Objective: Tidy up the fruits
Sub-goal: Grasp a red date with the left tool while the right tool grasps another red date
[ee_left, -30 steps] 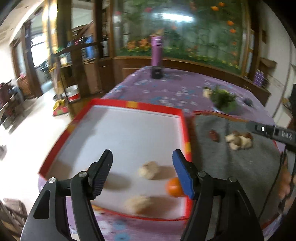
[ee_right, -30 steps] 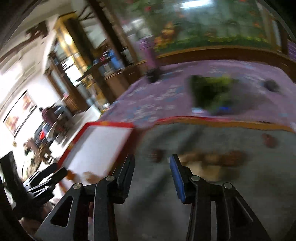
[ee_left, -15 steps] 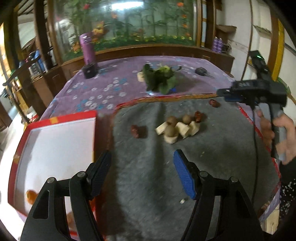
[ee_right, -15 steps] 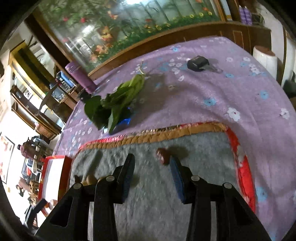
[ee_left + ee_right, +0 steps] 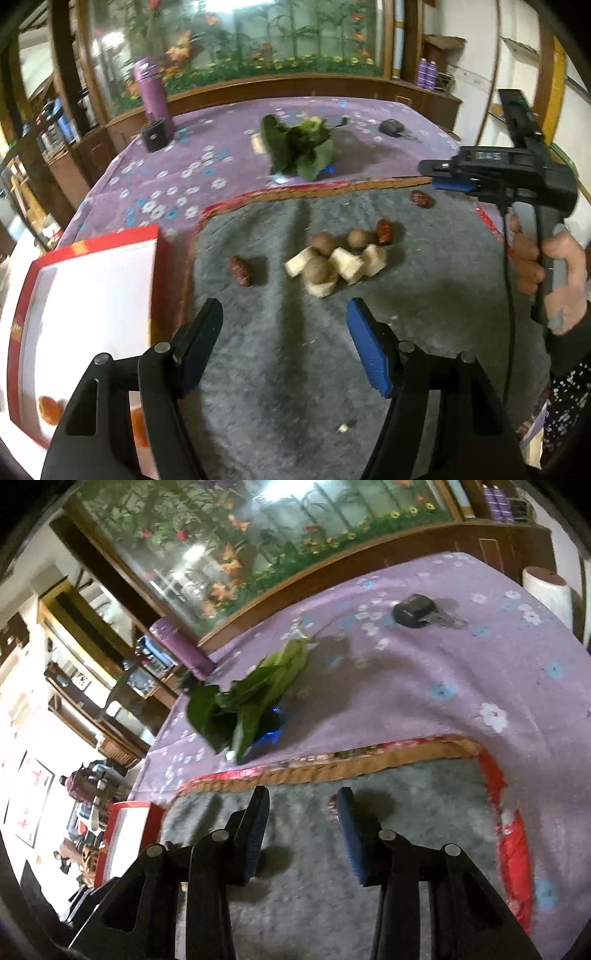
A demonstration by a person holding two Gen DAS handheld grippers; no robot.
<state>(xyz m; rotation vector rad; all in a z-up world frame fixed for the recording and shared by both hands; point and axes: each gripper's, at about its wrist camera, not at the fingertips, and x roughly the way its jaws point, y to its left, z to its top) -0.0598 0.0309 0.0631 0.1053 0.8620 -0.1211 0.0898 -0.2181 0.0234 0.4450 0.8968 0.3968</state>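
Grey felt on the tabletop [image 5: 288,369] now fills the left tongs' [image 5: 284,325] view, swung off the red tray [image 5: 92,288], both tongs apart and empty, right tongs [image 5: 303,812] nearing the far red date [image 5: 421,199], so sorting continues.

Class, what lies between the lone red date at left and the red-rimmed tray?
Only bare grey mat separates the date from the tray, seen in the left wrist view.

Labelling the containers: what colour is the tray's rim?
Red rim around a white inside, clearest in the left wrist view.
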